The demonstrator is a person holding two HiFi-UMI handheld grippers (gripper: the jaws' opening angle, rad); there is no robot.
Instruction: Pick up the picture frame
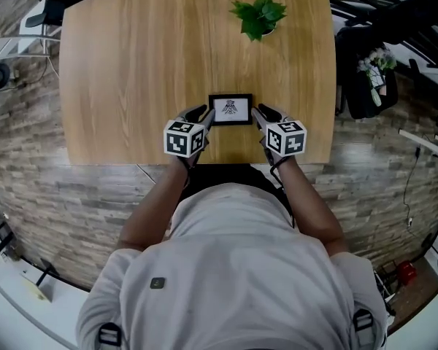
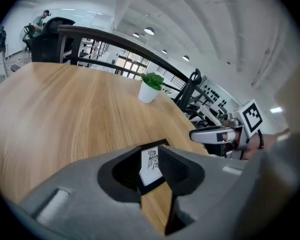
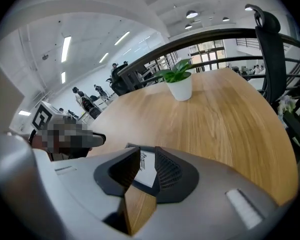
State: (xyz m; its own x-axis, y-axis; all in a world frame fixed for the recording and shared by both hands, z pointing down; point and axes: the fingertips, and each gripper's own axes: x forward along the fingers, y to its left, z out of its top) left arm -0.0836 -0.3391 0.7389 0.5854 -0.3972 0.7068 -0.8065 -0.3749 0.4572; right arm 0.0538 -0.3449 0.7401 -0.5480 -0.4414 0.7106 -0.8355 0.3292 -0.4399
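Only partly seen, the picture frame (image 1: 231,109) sits between open left claw (image 1: 204,115) and open right claw (image 1: 259,114).

Your target is a small black rectangular picture frame (image 1: 230,109) (image 2: 151,166) (image 3: 146,166). It has a white sheet inside with a dark insect-like drawing. It looks to lie flat and face up, long side across. It sits on the light wooden table (image 1: 131,71), mid-width and near your edge.
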